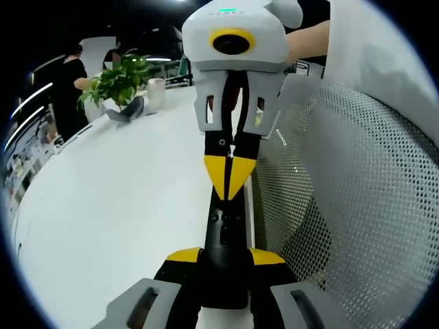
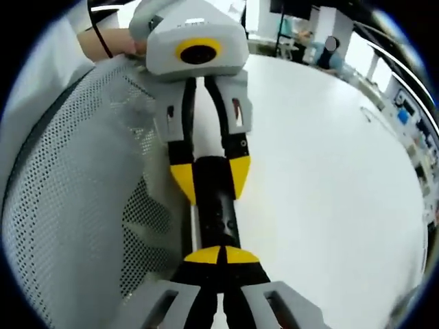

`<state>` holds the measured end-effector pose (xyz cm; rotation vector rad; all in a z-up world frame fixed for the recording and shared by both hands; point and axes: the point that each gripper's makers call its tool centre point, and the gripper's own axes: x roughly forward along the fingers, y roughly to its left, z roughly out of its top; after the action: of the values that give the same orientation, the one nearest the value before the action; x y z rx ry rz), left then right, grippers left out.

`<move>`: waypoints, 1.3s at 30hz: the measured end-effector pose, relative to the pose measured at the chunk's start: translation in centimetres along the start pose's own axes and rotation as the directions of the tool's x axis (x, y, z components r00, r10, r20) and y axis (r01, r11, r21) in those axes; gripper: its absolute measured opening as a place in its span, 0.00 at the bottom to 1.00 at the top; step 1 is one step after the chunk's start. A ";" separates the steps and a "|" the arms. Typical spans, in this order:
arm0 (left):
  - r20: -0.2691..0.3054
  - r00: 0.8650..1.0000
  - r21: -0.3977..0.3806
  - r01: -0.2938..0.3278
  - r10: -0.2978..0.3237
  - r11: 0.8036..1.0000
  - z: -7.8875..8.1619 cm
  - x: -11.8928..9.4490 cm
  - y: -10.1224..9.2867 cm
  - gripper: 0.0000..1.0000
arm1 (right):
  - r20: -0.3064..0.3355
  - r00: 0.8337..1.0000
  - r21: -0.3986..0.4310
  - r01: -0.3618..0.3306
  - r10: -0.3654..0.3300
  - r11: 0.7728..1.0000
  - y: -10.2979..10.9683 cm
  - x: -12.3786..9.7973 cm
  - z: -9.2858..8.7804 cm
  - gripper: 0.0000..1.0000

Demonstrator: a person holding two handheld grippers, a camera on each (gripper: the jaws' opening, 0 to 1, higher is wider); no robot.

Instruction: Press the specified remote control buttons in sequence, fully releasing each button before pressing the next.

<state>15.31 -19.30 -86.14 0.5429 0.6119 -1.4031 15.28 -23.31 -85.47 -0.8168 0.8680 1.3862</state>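
A slim black remote (image 1: 223,236) with small buttons sits lengthwise between the yellow-tipped jaws of my left gripper (image 1: 225,256), which is shut on its sides just above the white table (image 1: 123,205). My right gripper (image 1: 230,177) comes in from the top of the left gripper view. Its two yellow tips are closed together and rest on the far part of the remote's face. In the right gripper view, my right gripper (image 2: 221,255) is shut, tips touching the remote (image 2: 218,218), while the left gripper (image 2: 210,177) clamps the remote from beyond.
A white mesh chair back (image 1: 343,205) stands close beside the grippers at the table's edge (image 2: 75,205). A potted plant (image 1: 118,81), a white cup (image 1: 156,92) and a dark object (image 1: 127,112) sit at the table's far end. A person (image 1: 68,89) stands there.
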 end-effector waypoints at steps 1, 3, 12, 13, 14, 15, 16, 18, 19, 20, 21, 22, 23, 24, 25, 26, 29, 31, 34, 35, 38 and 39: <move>0.000 1.000 0.000 0.000 0.000 1.000 0.0 0.0 0.0 0.25 | 0.001 1.000 0.001 -0.001 0.001 1.000 0.0 0.0 0.0 0.00; 0.002 1.000 0.000 0.002 -0.002 1.000 0.0 0.0 0.0 0.25 | -0.005 1.000 0.006 0.000 0.000 1.000 0.0 0.0 -0.1 0.00; 0.000 1.000 0.003 0.003 -0.003 1.000 0.0 0.0 0.0 0.25 | -0.103 0.994 -0.093 0.023 -0.033 0.995 0.1 0.4 0.1 0.00; 0.000 1.000 0.004 0.003 -0.003 1.000 0.0 0.0 0.0 0.25 | -0.114 0.993 -0.097 0.028 -0.039 0.995 0.1 0.4 0.1 0.00; 0.000 1.000 0.004 0.004 -0.004 1.000 0.0 0.0 0.0 0.25 | -0.121 0.992 -0.097 0.030 -0.041 0.995 0.1 0.5 0.1 0.00; 0.000 1.000 0.004 0.004 -0.004 1.000 0.0 0.0 0.0 0.25 | -0.127 0.991 -0.096 0.031 -0.043 0.995 0.0 0.5 0.1 0.00; 0.000 1.000 0.004 0.003 -0.003 1.000 0.0 0.0 -0.1 0.25 | -0.133 0.990 -0.096 0.032 -0.045 0.995 0.0 0.5 0.1 0.00; 0.000 1.000 0.005 0.003 -0.003 1.000 0.0 0.0 -0.1 0.25 | -0.137 0.990 -0.088 0.031 -0.043 0.996 -0.1 0.4 0.0 0.00; 0.000 1.000 0.005 0.003 -0.003 1.000 0.0 0.0 -0.1 0.25 | -0.132 0.990 -0.078 0.029 -0.039 0.997 -0.1 0.4 0.0 0.00; 0.000 1.000 0.005 0.003 -0.003 1.000 0.0 0.0 -0.1 0.25 | -0.126 0.991 -0.074 0.027 -0.036 0.997 -0.1 0.3 -0.1 0.00; -0.001 1.000 0.005 0.003 -0.003 1.000 0.0 0.0 -0.1 0.25 | -0.116 0.993 -0.070 0.024 -0.032 0.997 -0.1 0.3 -0.1 0.00; -0.001 1.000 0.004 0.002 -0.002 1.000 0.0 0.0 -0.1 0.25 | -0.095 0.995 -0.066 0.020 -0.026 0.998 -0.1 0.2 -0.1 0.00; -0.001 1.000 0.005 0.002 -0.002 1.000 0.0 0.0 0.0 0.25 | -0.082 0.996 -0.059 0.019 -0.023 0.998 -0.1 0.2 -0.1 0.00; -0.001 1.000 0.004 0.002 -0.002 1.000 0.0 0.0 0.0 0.25 | -0.064 0.998 -0.036 0.020 -0.022 0.999 -0.1 0.2 -0.1 0.00; -0.001 1.000 0.004 0.001 -0.001 1.000 0.0 0.0 0.0 0.25 | -0.049 0.999 -0.017 0.019 -0.020 1.000 0.0 0.1 -0.1 0.00; -0.001 1.000 0.004 0.001 -0.001 1.000 0.0 0.0 0.0 0.25 | -0.044 0.999 -0.005 0.014 -0.014 1.000 0.0 0.1 -0.1 0.00; -0.002 1.000 0.004 0.001 -0.001 1.000 0.0 0.0 0.0 0.25 | -0.034 0.999 0.020 0.002 -0.001 1.000 -0.1 0.0 -0.2 0.00; -0.001 1.000 0.002 0.001 -0.001 1.000 0.0 0.0 0.0 0.25 | -0.038 0.999 0.020 -0.006 0.006 1.000 0.0 -0.2 -0.4 0.00; -0.002 1.000 0.003 0.001 -0.001 1.000 0.0 0.0 0.0 0.25 | -0.051 0.999 0.014 -0.007 0.008 1.000 0.0 -0.4 -0.7 0.00; -0.001 1.000 0.003 0.001 -0.001 1.000 0.0 0.0 0.0 0.25 | -0.057 0.998 0.008 -0.006 0.006 1.000 0.0 -0.4 -0.9 0.00; -0.001 1.000 0.003 0.001 -0.001 1.000 0.0 0.0 0.0 0.25 | -0.055 0.998 0.015 -0.005 0.006 1.000 -0.1 -0.6 -1.1 0.00; -0.001 1.000 0.002 0.001 -0.001 1.000 0.0 0.0 0.0 0.25 | -0.055 0.998 0.019 -0.005 0.006 1.000 -0.1 -0.5 -1.1 0.00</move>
<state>15.28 -19.32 -86.16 0.5453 0.6114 -1.4050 15.32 -24.54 -85.52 -0.8425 0.9251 1.3636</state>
